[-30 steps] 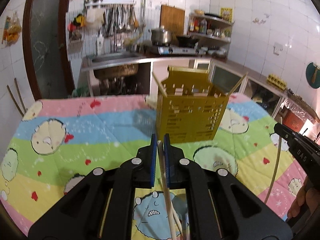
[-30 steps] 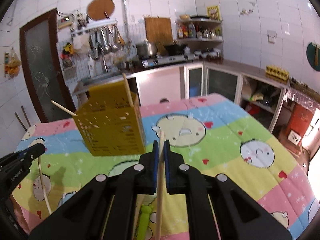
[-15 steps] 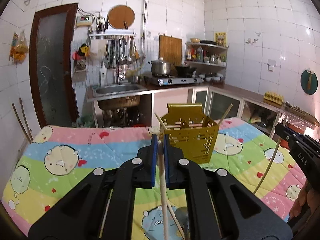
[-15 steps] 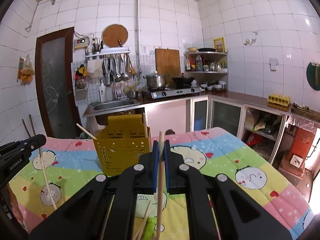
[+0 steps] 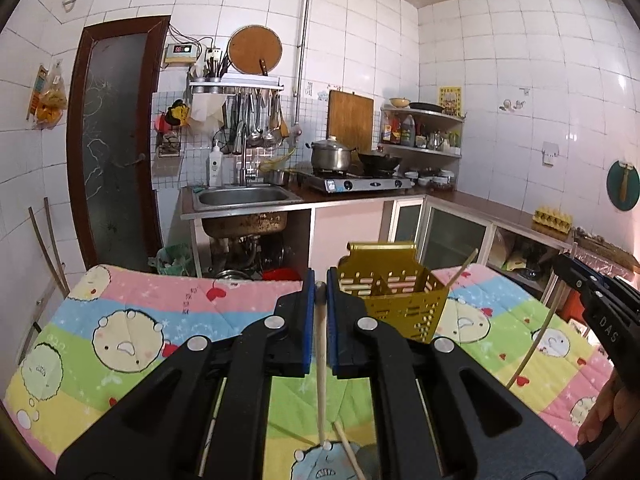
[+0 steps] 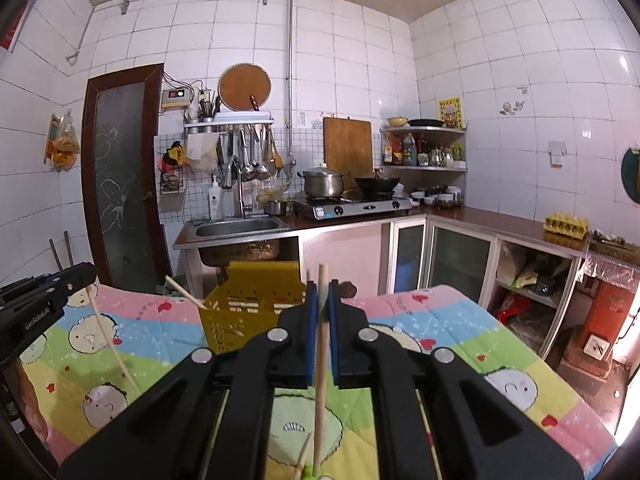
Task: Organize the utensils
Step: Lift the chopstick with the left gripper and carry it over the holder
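Observation:
A yellow slotted utensil basket [image 5: 390, 298] stands on the table with chopsticks leaning in it; it also shows in the right wrist view [image 6: 248, 312]. My left gripper [image 5: 320, 286] is shut on a wooden chopstick [image 5: 321, 364] that hangs down between the blue pads. My right gripper [image 6: 323, 286] is shut on another wooden chopstick [image 6: 319, 392], its tip standing above the pads. Both grippers are held high above the table, short of the basket. The right gripper [image 5: 600, 304] with its chopstick shows at the left view's right edge. The left gripper [image 6: 36, 304] shows at the right view's left edge.
The table wears a pastel cartoon cloth [image 5: 120, 320]. More chopsticks [image 5: 348, 452] lie on the cloth below the left gripper, and a green utensil [image 6: 310, 472] below the right one. Behind the table are a sink counter [image 5: 244, 196], a stove and cabinets.
Both grippers have risen and tilted up, away from the basket, each still holding its chopstick. The basket now appears lower and smaller in both views.

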### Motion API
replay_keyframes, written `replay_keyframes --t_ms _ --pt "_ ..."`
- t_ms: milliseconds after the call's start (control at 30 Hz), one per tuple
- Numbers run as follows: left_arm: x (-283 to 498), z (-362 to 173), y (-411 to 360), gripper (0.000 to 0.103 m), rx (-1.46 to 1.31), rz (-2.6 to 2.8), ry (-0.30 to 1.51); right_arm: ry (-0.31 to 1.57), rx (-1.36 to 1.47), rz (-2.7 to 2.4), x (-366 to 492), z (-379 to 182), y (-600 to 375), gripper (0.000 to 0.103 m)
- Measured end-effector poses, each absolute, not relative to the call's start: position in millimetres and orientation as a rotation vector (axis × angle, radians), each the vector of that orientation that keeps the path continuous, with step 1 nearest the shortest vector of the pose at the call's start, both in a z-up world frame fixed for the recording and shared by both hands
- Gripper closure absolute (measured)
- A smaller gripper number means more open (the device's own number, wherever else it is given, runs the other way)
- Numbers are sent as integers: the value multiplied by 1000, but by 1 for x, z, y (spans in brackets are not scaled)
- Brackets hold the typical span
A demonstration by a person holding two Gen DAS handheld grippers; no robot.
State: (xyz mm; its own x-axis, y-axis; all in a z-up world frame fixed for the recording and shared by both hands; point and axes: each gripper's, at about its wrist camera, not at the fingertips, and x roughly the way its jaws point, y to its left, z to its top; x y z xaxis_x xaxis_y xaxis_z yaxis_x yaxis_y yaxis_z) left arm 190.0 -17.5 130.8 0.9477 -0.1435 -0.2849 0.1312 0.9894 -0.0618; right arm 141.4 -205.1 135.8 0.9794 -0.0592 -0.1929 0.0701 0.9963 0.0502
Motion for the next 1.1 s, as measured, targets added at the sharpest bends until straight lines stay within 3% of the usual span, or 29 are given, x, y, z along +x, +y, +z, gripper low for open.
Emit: replay_keyframes --t_ms 500,667,1100 --pt "260 227 -36 99 -108 -197 189 51 71 -33 209 235 -195 97" --pt "295 243 -51 99 -107 -179 139 35 71 -42 248 244 -192 97" --pt "377 157 -71 99 -72 -152 270 140 82 -59 331 169 -200 97"
